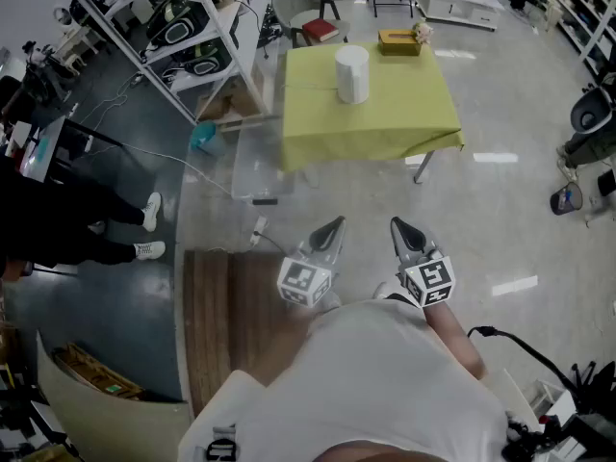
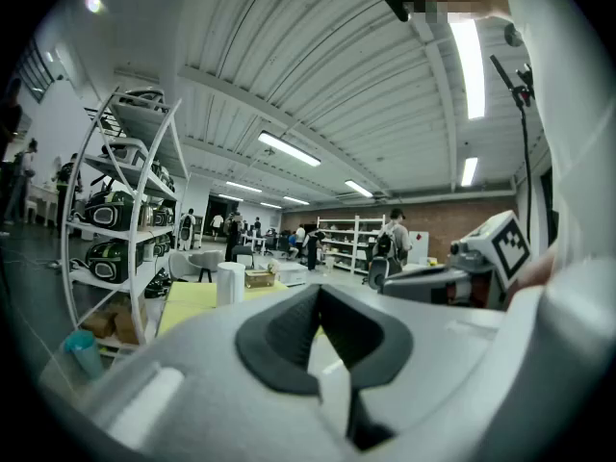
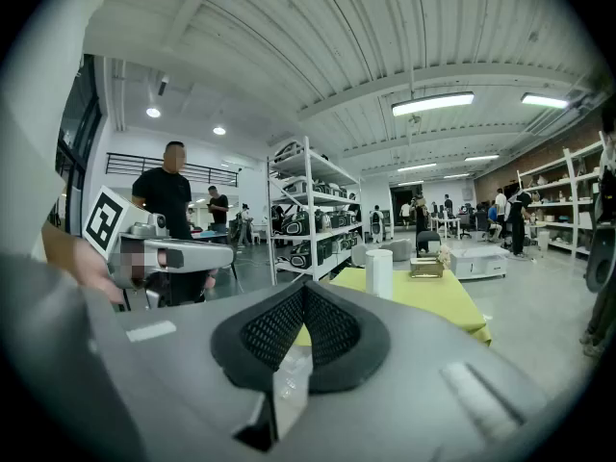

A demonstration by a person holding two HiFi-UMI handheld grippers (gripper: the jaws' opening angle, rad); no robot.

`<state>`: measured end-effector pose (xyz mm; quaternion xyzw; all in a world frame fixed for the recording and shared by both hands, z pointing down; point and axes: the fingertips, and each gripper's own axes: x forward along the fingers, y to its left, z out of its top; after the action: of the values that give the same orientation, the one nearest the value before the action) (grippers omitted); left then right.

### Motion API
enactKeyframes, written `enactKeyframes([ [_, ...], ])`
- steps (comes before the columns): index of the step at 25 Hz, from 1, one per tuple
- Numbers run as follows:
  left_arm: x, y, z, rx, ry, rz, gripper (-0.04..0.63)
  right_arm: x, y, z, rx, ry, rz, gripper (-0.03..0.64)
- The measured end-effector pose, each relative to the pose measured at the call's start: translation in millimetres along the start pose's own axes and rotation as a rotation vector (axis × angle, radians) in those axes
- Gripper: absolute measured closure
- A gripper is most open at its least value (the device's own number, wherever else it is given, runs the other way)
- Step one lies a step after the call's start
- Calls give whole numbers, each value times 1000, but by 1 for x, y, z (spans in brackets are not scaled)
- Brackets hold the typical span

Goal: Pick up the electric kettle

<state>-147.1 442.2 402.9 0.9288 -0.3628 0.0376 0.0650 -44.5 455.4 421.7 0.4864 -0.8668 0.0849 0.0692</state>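
Approach step, nothing gripped yet. Left gripper (image 2: pixel 319 293) has its jaws together and empty. Right gripper (image 3: pixel 303 293) is the same, pads meeting at the tip with nothing between them. The person holds both close to the body, roughly level.

The target looks like the white cylindrical kettle (image 1: pixel 351 73). It stands upright on the bench with the yellow-green cloth (image 1: pixel 404 109), well ahead of both jaws. It sits a little left of where the left jaws point and a little right of where the right jaws point, since the two grippers angle inward. A tissue box (image 1: pixel 398 42) sits beyond the kettle on the far side, apart from it. A white shelf rack (image 1: pixel 183 37) stands off to the left of the left jaws.

To do it well, I'd say:
- Walk up to the near bench edge first. The kettle is out of reach from here.
- Pick one gripper and turn it straight at the kettle.
- Open its jaws before arriving, not at contact.
- No handle or base is readable at this range, so check close up.
- Take the handle if there is one. The body looks wide and smooth, so it is likely to slip.
- Keep clear of the cloth, which could drag and tip the kettle.
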Motion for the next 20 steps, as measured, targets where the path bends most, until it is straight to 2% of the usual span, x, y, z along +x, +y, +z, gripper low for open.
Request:
enactKeyframes([
  [10, 15, -12, -2, 3, 9, -10, 594, -1, -6, -4, 1, 12, 30, 618],
  [16, 5, -13, -7, 2, 12, 6, 594, -4, 1, -8, -2, 14, 42, 618],
  [20, 26, -20, -5, -1, 19, 22, 594, -9, -24, -8, 13, 24, 54, 614],
])
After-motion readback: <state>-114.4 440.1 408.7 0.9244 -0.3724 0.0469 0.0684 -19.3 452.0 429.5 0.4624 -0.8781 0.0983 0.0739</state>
